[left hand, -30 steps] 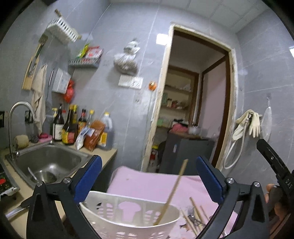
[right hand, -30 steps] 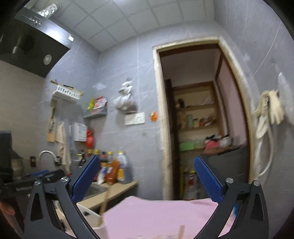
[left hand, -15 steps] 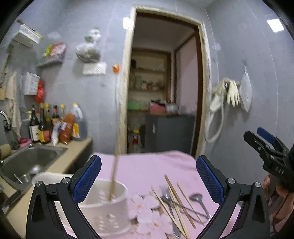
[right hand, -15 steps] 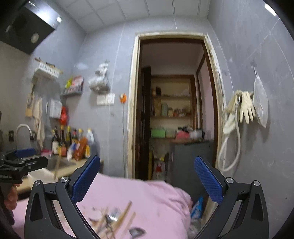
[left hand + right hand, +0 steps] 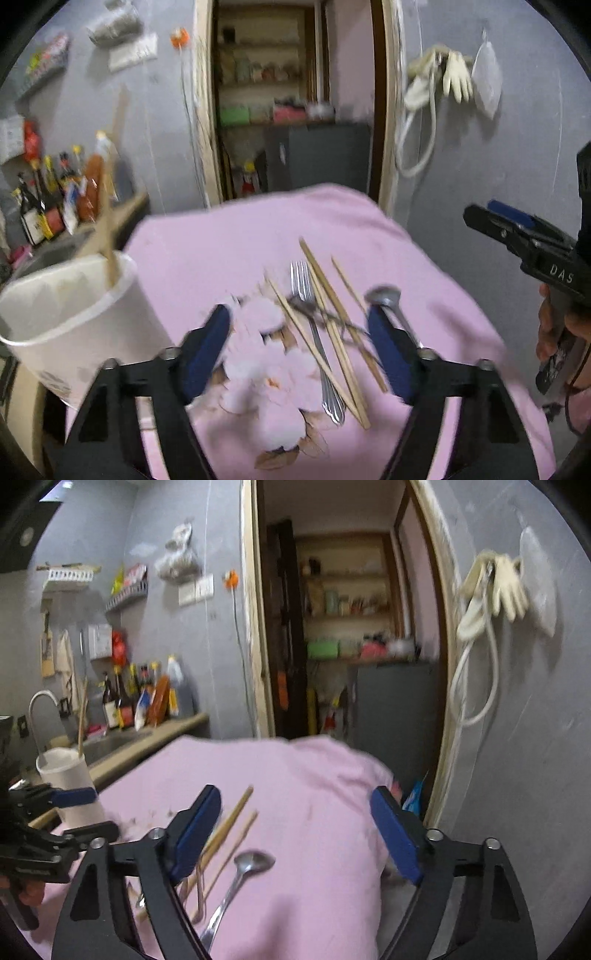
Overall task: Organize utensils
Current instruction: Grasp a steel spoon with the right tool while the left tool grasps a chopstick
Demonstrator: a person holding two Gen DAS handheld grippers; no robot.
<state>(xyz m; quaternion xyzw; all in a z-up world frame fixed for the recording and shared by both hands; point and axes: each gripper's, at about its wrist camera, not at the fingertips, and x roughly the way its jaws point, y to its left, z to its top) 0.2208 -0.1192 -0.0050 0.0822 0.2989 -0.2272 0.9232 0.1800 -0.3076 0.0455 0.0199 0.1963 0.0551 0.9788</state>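
A pink-clothed table (image 5: 229,251) holds loose utensils: a metal fork (image 5: 314,332), several wooden chopsticks (image 5: 334,314) and a metal spoon (image 5: 388,301). A white holder (image 5: 74,317) at the left has one chopstick (image 5: 107,236) standing in it. My left gripper (image 5: 299,332) is open and empty, above the fork and chopsticks. My right gripper (image 5: 295,830) is open and empty above the spoon (image 5: 243,867) and chopsticks (image 5: 229,823); it also shows at the right of the left wrist view (image 5: 524,236). The holder (image 5: 70,786) stands far left in the right wrist view.
A counter with a sink (image 5: 114,742), a tap (image 5: 40,709) and sauce bottles (image 5: 136,701) runs along the left wall. An open doorway (image 5: 351,627) with shelves is behind the table. Gloves and a hose (image 5: 491,590) hang on the right wall.
Both grippers have tilted down toward the table. The utensils now lie between the left gripper's fingers, and the spoon has come into the right wrist view. Both stay open.
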